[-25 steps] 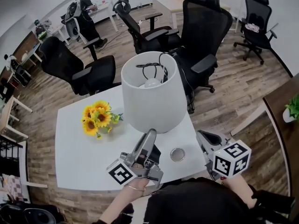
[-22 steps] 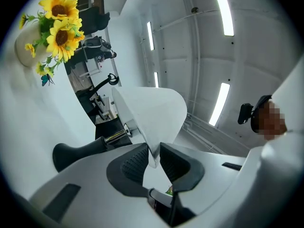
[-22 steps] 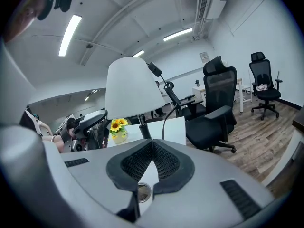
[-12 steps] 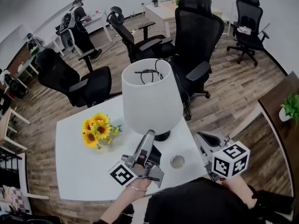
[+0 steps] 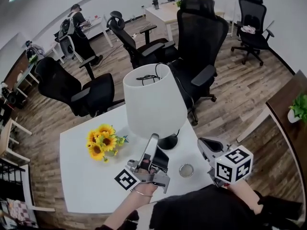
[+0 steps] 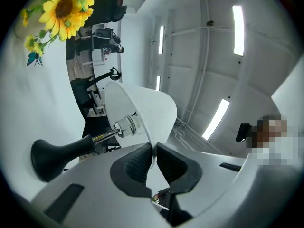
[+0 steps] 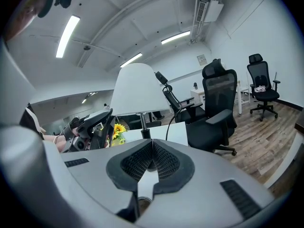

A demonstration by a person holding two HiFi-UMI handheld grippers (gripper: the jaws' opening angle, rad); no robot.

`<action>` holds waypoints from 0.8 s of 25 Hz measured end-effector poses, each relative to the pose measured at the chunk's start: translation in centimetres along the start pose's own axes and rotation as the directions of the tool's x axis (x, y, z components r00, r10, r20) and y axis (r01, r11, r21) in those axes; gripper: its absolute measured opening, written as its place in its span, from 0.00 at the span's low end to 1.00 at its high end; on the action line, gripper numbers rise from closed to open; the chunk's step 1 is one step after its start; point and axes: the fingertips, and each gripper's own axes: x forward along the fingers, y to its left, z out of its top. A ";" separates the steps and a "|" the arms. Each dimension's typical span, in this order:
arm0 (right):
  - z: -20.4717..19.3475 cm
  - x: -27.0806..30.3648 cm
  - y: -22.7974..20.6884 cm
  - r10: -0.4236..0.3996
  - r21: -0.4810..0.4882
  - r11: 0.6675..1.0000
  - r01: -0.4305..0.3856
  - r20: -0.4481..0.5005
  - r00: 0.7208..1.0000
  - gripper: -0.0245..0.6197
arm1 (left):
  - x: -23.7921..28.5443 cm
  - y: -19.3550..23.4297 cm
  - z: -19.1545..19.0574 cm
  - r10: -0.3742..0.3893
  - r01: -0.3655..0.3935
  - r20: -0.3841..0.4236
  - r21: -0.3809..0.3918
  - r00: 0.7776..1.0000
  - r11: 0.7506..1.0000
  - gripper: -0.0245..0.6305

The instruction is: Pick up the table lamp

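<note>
table lamp (image 5: 156, 109): table's (image 5: 81, 176) right edge; light, top-heavy, shade (image 6: 142, 113) crushable
left gripper (image 6: 153, 148): just closed on shade rim; stem (image 6: 102, 137) probably sturdier
right gripper (image 7: 152, 145): closed, empty

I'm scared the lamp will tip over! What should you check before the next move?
1. Left gripper on the lampshade: ok, its jaws have just been closing and pinch the rim.
2. Hold strong enough: probably not ok, only the thin rim is held.
3. Right gripper free to help: ok, shut and empty.
4. Lamp base resting or lifted: cannot tell.
5. Cord loose: cannot tell, its end is out of sight.
6. Sunflowers out of the way: ok.
</note>
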 end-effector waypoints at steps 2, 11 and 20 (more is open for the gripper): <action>0.2 0.7 0.3 0.020 -0.031 0.999 -0.020 0.004 1.000 0.06 | 0.5 0.0 0.4 -0.014 0.014 -0.002 -0.009 1.000 1.000 0.09; -0.8 5.8 1.6 0.089 -0.170 0.981 -0.092 -0.025 0.996 0.06 | 2.5 0.3 1.4 -0.049 0.048 -0.030 -0.030 0.998 0.998 0.08; -1.3 10.4 3.0 0.160 -0.135 0.977 -0.163 -0.039 0.986 0.25 | 3.3 0.9 2.6 -0.070 0.068 -0.055 -0.036 0.996 0.997 0.08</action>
